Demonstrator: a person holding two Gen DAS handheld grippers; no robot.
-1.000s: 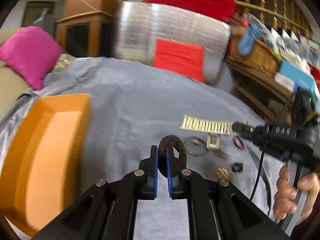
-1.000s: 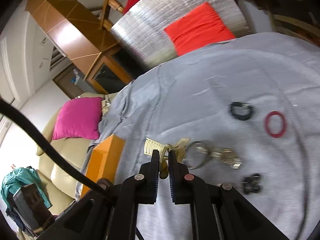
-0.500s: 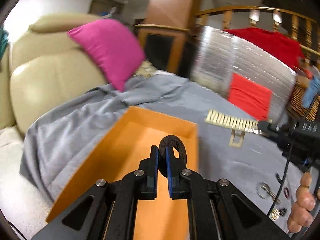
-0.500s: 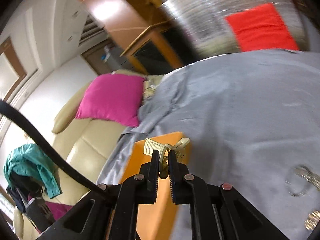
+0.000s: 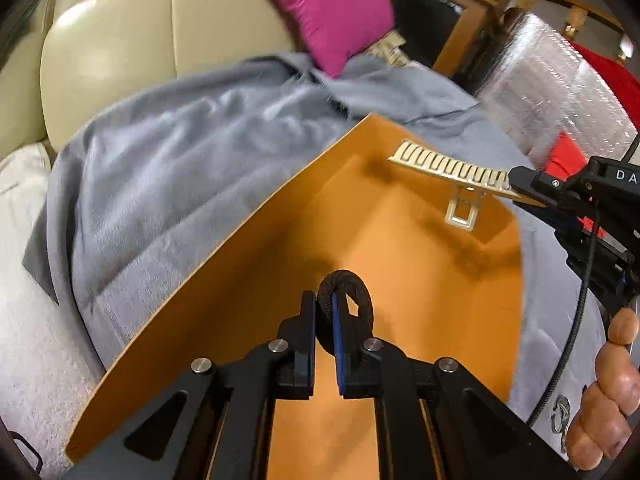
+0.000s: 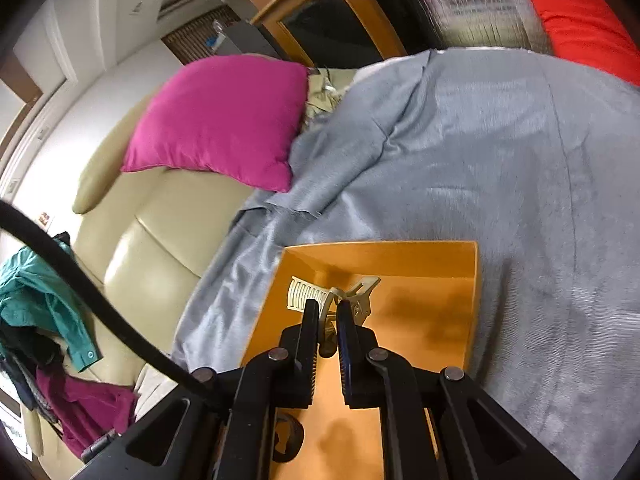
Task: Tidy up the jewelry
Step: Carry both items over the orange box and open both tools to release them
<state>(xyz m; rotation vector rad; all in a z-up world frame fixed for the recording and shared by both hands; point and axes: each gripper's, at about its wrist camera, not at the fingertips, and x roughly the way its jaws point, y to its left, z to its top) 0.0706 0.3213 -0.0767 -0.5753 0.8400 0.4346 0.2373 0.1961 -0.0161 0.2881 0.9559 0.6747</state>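
An orange tray lies on the grey cloth and fills the middle of the left wrist view. My left gripper hangs over it, shut on a dark brown braided ring that stands up between the pads. My right gripper comes in from the right, shut on a cream comb-toothed hair clip held above the tray's far end. The right wrist view shows the same gripper pinching the clip over the tray. The braided ring shows low down, partly hidden.
The grey cloth covers the surface around the tray. A magenta cushion leans on a cream sofa behind. A silver padded panel stands at the back right. A metal key ring lies by the person's hand.
Both grippers have swung left from the scattered jewelry to above the orange tray, each carrying its piece. The tray now fills both views. Neither grip has changed.
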